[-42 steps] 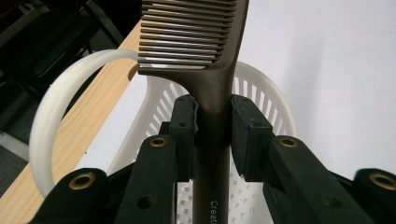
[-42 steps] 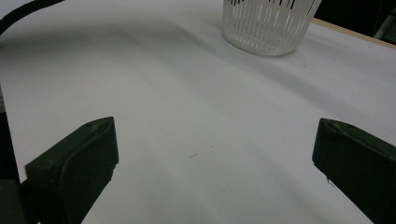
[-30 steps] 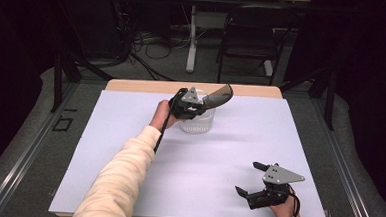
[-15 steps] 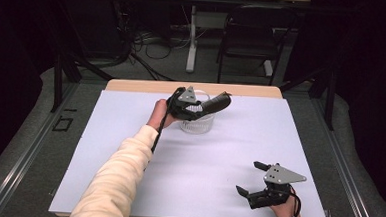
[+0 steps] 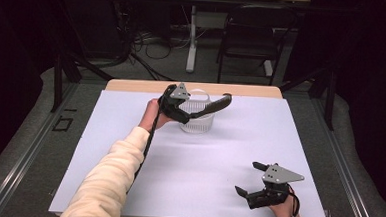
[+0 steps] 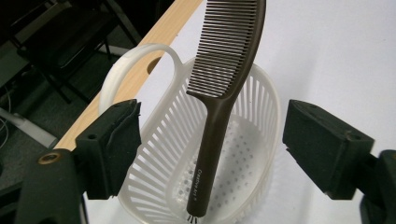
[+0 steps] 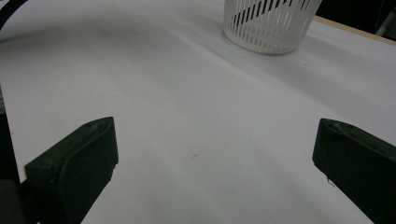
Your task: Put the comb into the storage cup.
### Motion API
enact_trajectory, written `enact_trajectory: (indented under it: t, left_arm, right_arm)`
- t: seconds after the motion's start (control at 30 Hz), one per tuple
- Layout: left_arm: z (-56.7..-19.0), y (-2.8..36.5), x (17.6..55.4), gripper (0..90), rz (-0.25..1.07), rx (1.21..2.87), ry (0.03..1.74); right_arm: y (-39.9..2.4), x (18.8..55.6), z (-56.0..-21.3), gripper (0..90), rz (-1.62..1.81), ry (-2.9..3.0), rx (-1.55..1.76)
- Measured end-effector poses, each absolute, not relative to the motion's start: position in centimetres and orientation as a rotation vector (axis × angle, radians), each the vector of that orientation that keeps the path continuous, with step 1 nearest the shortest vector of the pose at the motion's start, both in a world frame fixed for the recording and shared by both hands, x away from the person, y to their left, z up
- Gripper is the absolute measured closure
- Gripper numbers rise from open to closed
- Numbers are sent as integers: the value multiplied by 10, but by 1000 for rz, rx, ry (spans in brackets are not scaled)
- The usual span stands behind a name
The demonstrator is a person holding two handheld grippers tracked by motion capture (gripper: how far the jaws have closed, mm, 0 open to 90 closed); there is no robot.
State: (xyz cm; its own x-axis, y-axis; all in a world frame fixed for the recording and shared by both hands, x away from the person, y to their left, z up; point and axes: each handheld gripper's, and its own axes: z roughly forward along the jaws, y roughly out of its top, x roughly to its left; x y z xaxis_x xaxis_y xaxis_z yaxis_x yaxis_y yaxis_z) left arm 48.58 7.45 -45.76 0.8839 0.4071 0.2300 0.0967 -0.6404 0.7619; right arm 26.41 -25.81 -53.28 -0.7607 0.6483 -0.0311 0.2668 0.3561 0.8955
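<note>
While the left gripper (image 5: 193, 108) is hovering just above the white slotted basket (image 5: 197, 119) near the table's 12 o'clock edge, its jaws have just been opening and are now standing wide. A dark brown comb (image 6: 219, 100) is sitting between them, touched by neither pad. In the left gripper view the comb is leaning in the basket (image 6: 254, 140), handle end down on the perforated floor at 6 o'clock, toothed end rising past the rim toward 12 o'clock. In the high view the comb (image 5: 215, 105) is slanting out over the basket's rim toward 2 o'clock. Down at the 5 o'clock corner of the white table (image 5: 218, 165), the right gripper (image 5: 250, 179) is resting low, well apart from the basket, its jaws spread wide with nothing between them. In the right gripper view the basket (image 7: 268, 23) is standing at 1 o'clock, beyond the bare tabletop (image 7: 196, 116).
</note>
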Motion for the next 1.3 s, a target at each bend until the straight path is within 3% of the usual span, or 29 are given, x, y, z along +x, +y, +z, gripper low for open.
enact_trajectory:
  t: [0.17, 0.43, 1.3]
  left_arm:
    - [-452, 78, 482, 142, 463, 2262, 391]
    - [-440, 93, 468, 7, 444, 2308, 442]
    - [-442, 150, 427, 0, 463, 2311, 735]
  right_arm:
    - [-259, 264, -532, 0, 1374, 2243, 811]
    - [-258, 264, -533, 0, 1374, 2247, 804]
    - [-258, 264, -533, 0, 1369, 2253, 818]
